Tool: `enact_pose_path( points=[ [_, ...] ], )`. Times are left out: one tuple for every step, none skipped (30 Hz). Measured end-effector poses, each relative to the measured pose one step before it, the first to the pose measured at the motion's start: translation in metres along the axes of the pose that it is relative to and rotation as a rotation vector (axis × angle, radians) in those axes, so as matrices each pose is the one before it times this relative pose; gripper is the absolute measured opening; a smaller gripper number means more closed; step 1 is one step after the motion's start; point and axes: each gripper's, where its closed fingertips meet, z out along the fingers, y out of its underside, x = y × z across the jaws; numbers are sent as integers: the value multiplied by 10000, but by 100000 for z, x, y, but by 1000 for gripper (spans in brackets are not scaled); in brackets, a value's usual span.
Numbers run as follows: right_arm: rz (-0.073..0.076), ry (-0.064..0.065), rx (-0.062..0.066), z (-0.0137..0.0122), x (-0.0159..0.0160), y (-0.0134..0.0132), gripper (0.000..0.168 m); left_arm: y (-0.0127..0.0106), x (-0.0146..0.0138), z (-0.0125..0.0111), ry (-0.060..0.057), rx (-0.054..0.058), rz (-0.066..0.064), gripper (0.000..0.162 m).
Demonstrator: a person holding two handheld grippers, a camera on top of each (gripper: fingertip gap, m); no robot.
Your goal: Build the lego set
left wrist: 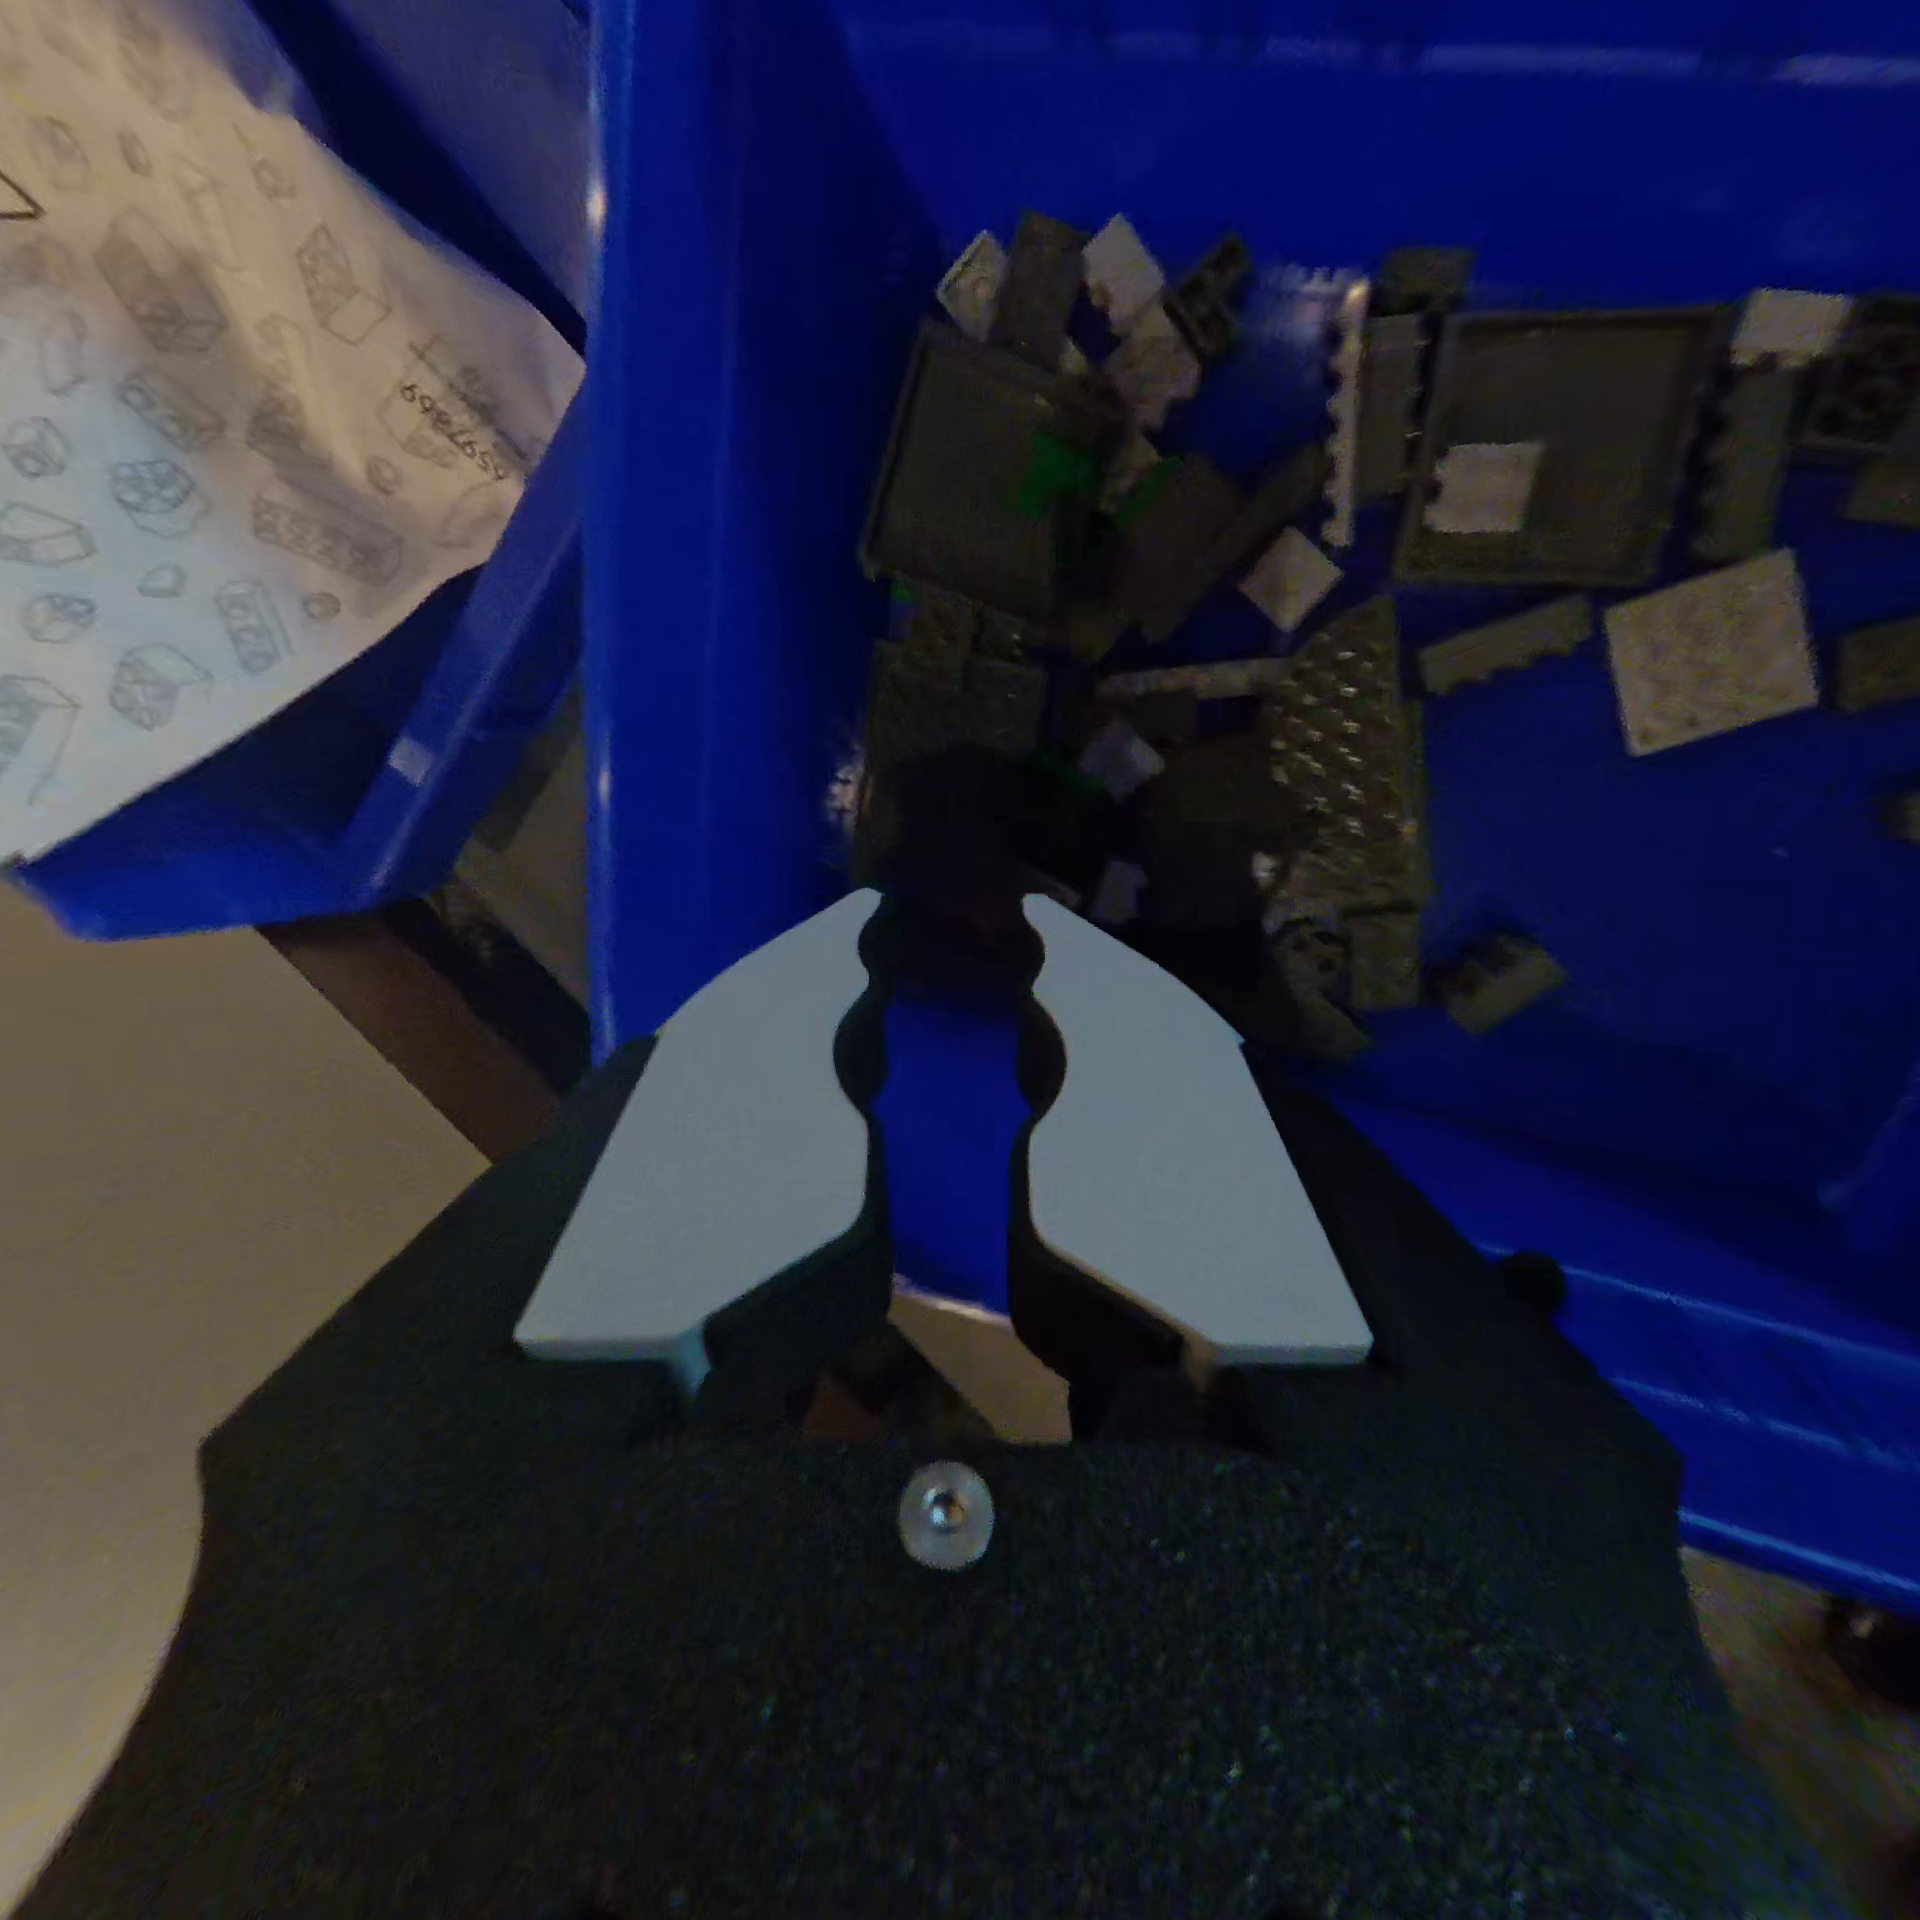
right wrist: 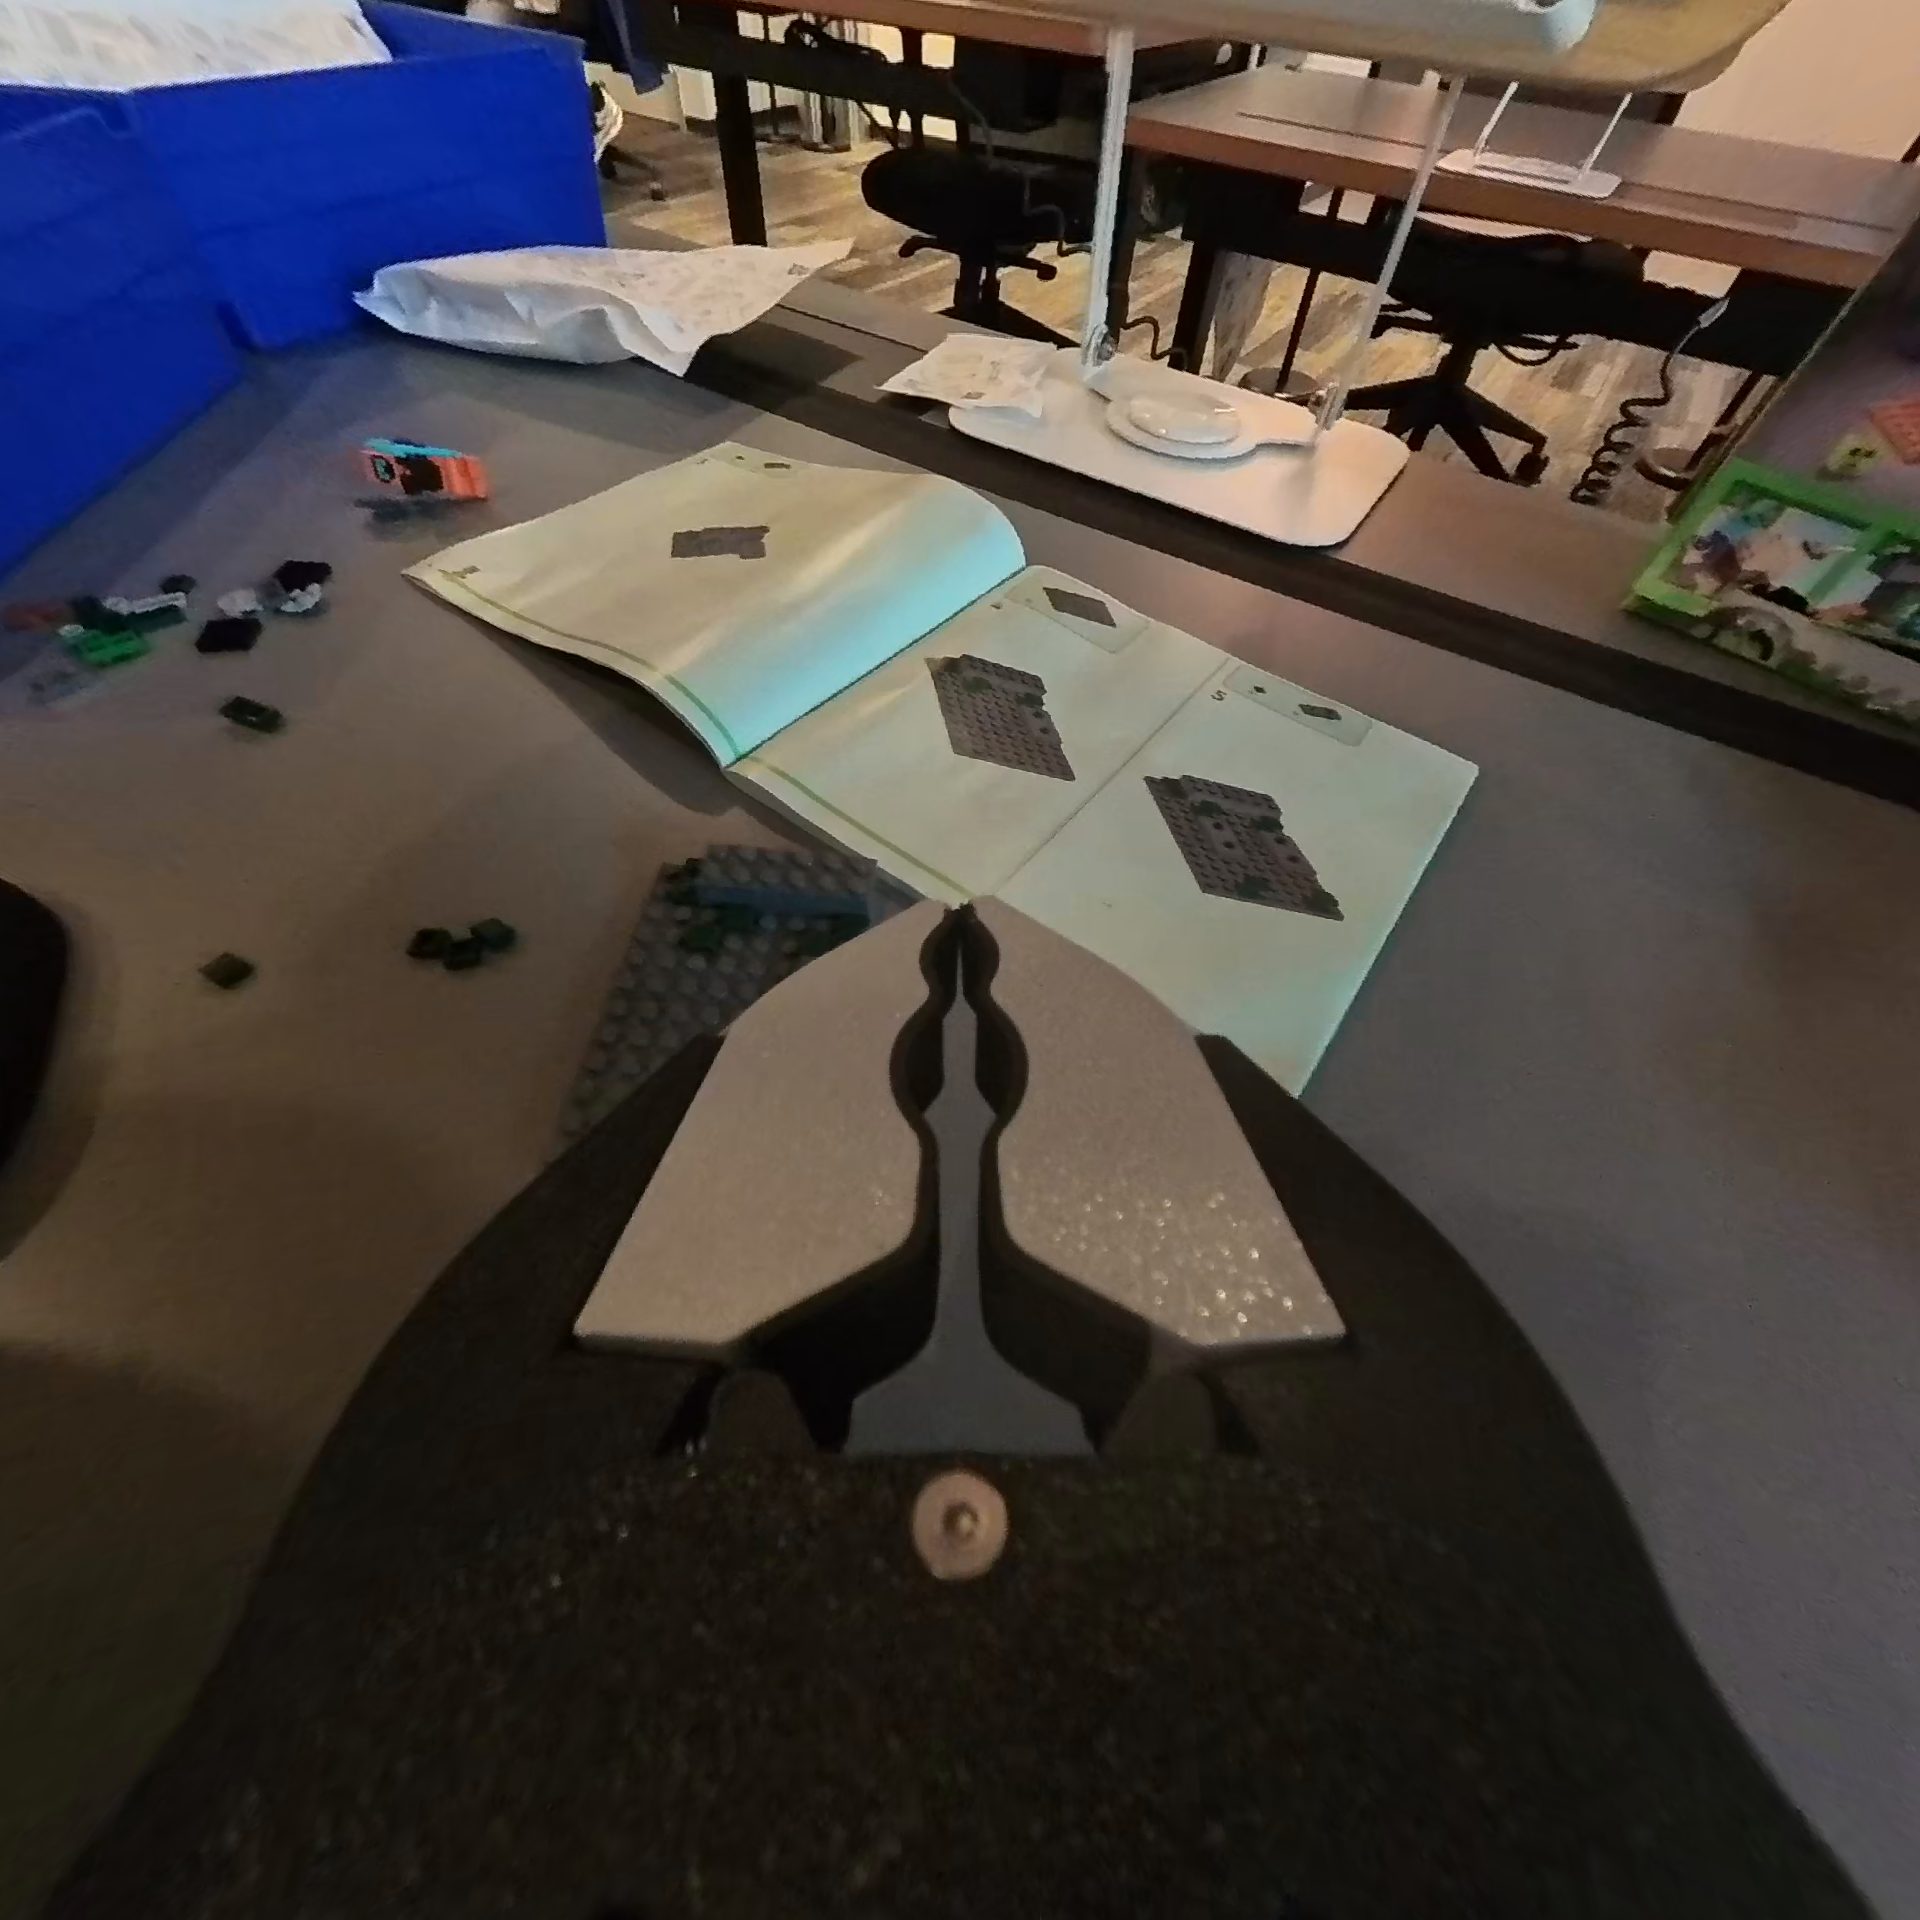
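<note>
Lego pieces [left wrist: 1132, 582], mostly grey and dark, lay heaped on the floor of a blue bin [left wrist: 1558, 1039], where the left gripper [left wrist: 951, 914] reached in with a narrow gap between its fingers; a dark piece sat right at the tips, but whether it was pinched could not be told. Beside that bin, a white paper bag [left wrist: 208, 468] printed with brick outlines leaned in another blue bin. The right gripper [right wrist: 961, 920] hovered over the tabletop [right wrist: 312, 1143] with its fingertips pressed together and nothing between them. Just beyond the tips lay a grey baseplate [right wrist: 665, 966] with a few bricks on it, touching the open booklet [right wrist: 935, 707]. Loose pieces [right wrist: 156, 623] were scattered farther left.
</note>
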Motion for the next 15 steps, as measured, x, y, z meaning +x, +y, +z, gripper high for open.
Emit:
enact_pose_path(
  points=[
    [2,13,1,-44,22,5,0,-59,-112,427,143,-154,81,21],
    [13,16,6,-50,38,-8,0,93,101,439,261,-250,69,21],
    [20,13,12,-42,51,-16,0,238,-53,435,113,-331,108,21],
    [20,5,12,-31,34,-20,0,281,-90,439,51,-344,122,20],
    [13,-10,0,19,-6,4,0,345,245,462,253,-380,50,20],
    [-6,-20,-16,43,-39,32,0,428,319,482,273,-441,-15,20],
    [-28,-15,-17,60,-63,35,0,364,97,409,49,-401,62,20],
    [-31,-10,-13,43,-53,37,0,324,188,348,36,-354,107,20],
    [-10,-18,-16,53,-52,37,0,268,424,326,181,-320,53,20],
    [8,-22,-13,37,-23,32,0,203,390,305,150,-268,38,20],
    [9,-17,0,18,-13,5,0,163,241,256,27,-214,71,20],
    [6,-15,8,11,-11,-12,0,142,216,229,34,-177,40,20],
    [5,-17,-1,18,-11,5,0,163,249,243,79,-195,-52,20],
    [1,-13,-6,17,-12,11,0,112,70,212,-16,-150,-98,20],
    [-3,-10,1,23,-27,11,0,56,50,206,-12,-130,-137,19]
  ],
)
